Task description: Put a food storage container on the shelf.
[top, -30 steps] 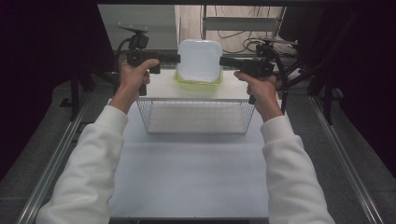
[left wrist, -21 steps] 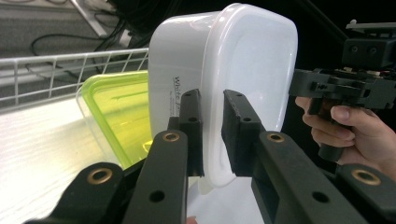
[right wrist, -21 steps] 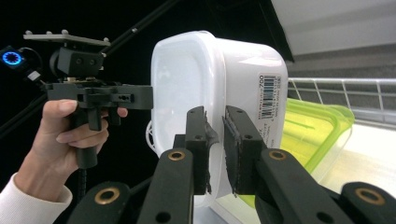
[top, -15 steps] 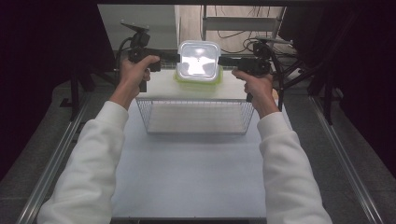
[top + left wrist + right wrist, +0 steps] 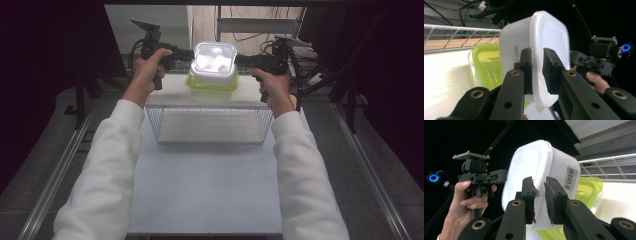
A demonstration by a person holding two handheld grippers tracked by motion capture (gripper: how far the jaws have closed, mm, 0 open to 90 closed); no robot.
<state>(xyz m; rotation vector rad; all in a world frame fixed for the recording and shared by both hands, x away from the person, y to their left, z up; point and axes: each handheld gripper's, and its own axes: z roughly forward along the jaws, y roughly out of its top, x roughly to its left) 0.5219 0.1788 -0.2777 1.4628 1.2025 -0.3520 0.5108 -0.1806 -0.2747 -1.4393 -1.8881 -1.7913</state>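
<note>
One white rounded-square plastic container [image 5: 215, 61], upside down, clamped at opposite rims by two grippers: left gripper [image 5: 537, 72] shut on one rim, right gripper [image 5: 539, 198] pinching the other, jaws just easing wider. Just beneath the jaws, one yellow-green lidded clear plastic box [image 5: 212, 85]; nearer, one wire mesh basket [image 5: 210, 125].

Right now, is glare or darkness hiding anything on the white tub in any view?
High view: glare washes out the white plastic tub top, and the surroundings are dark. Left gripper view: tub sharp, handwritten label partly hidden behind the left gripper. Right gripper view: barcode sticker visible but too small to read; lime-green lidded container evenly lit.
</note>
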